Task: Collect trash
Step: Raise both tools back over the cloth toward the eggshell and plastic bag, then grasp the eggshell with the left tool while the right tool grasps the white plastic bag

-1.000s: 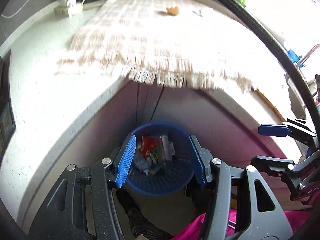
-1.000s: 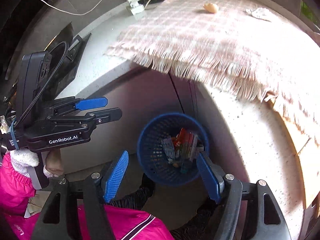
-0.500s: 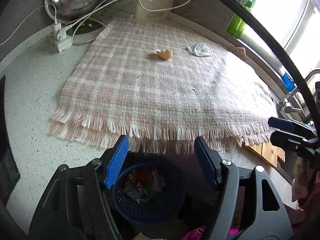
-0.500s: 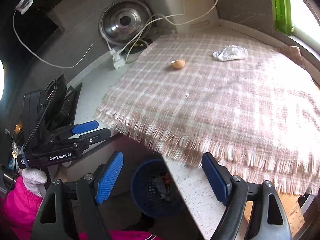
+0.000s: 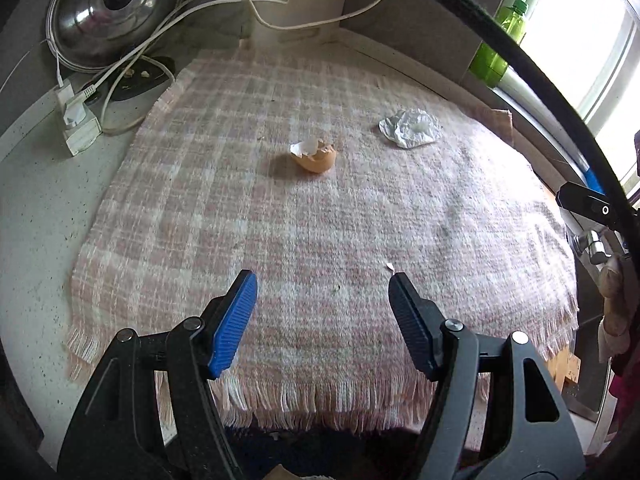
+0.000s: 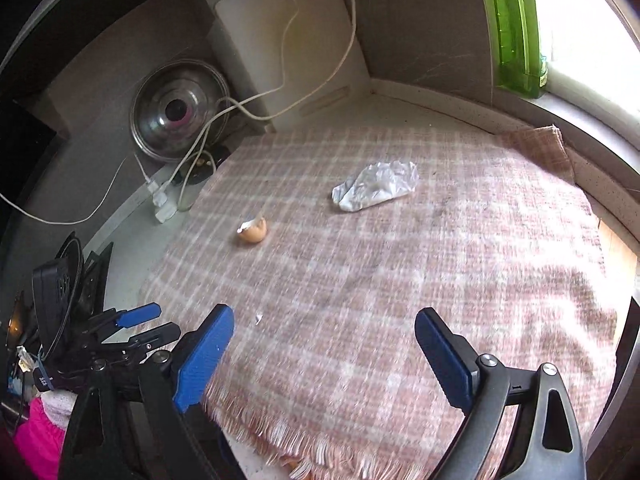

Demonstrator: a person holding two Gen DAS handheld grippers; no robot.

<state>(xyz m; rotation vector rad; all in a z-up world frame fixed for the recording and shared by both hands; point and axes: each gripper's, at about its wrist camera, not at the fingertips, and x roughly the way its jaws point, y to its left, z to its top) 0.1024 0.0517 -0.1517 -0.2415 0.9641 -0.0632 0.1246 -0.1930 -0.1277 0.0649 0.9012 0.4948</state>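
Left gripper (image 5: 322, 280) over near edge of the plaid cloth (image 5: 320, 220), jaws apart, nothing between them. Right gripper (image 6: 324, 320) also over the cloth's near part, jaws wide and opening, nothing between them.

Trash on cloth: eggshell (image 5: 313, 155) near cloth centre, at 12 o'clock from left gripper, well apart from it. Crumpled wrapper (image 5: 410, 128) at about 2 o'clock from the eggshell, near but not touching. Tiny white scrap (image 5: 391, 267) just beside the left gripper's right fingertip.

Right wrist view: eggshell (image 6: 253, 231) at 11 o'clock from the gripper, wrapper (image 6: 376, 186) at 12–1 o'clock, scrap (image 6: 259, 319) just right of the left finger (image 6: 204, 360).

Cloth lies on a speckled counter (image 5: 36, 216). Pot lid (image 5: 116, 8) leans on the wall at 10 o'clock, white cables (image 5: 168, 20) run to a power strip (image 5: 78, 120). Green bottle (image 6: 518, 28) on the sill at 1 o'clock. Pink sleeve (image 6: 40, 436) low left in right view.
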